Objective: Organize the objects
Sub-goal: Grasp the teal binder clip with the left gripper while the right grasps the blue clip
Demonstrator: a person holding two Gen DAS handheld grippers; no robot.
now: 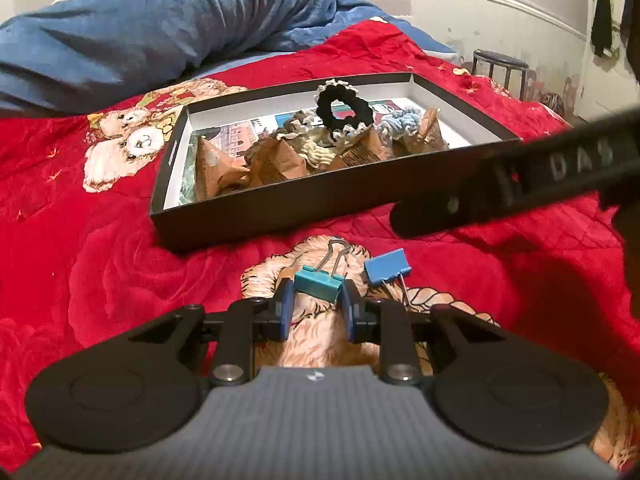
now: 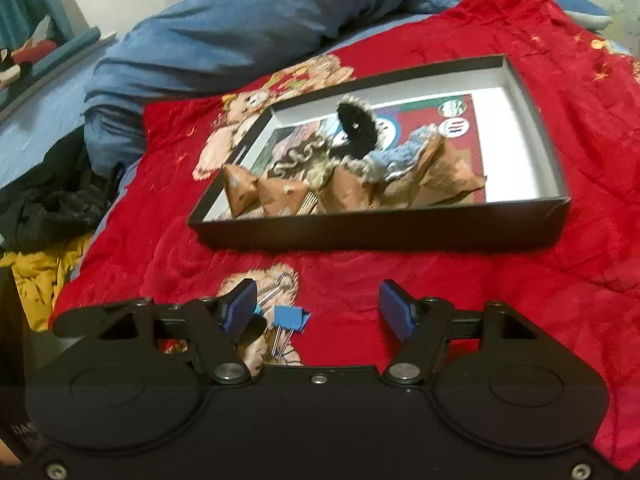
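Note:
A teal binder clip (image 1: 319, 282) lies on the red blanket between my left gripper's (image 1: 316, 304) blue pads, which touch its two sides. A blue binder clip (image 1: 386, 271) lies just right of it, also in the right wrist view (image 2: 291, 317). My right gripper (image 2: 320, 306) is open and empty above the blanket, the blue clip near its left finger. A shallow black box (image 1: 280, 208) holds brown paper packets (image 1: 276, 162) and crocheted scrunchies (image 1: 343, 114); the box also shows in the right wrist view (image 2: 400, 232).
A blue duvet (image 1: 160, 20) is bunched behind the box. The right gripper's black body (image 1: 520, 176) crosses the left view at the right. A stool (image 1: 500, 66) stands past the bed. Dark and yellow clothes (image 2: 48, 232) lie off the bed's left edge.

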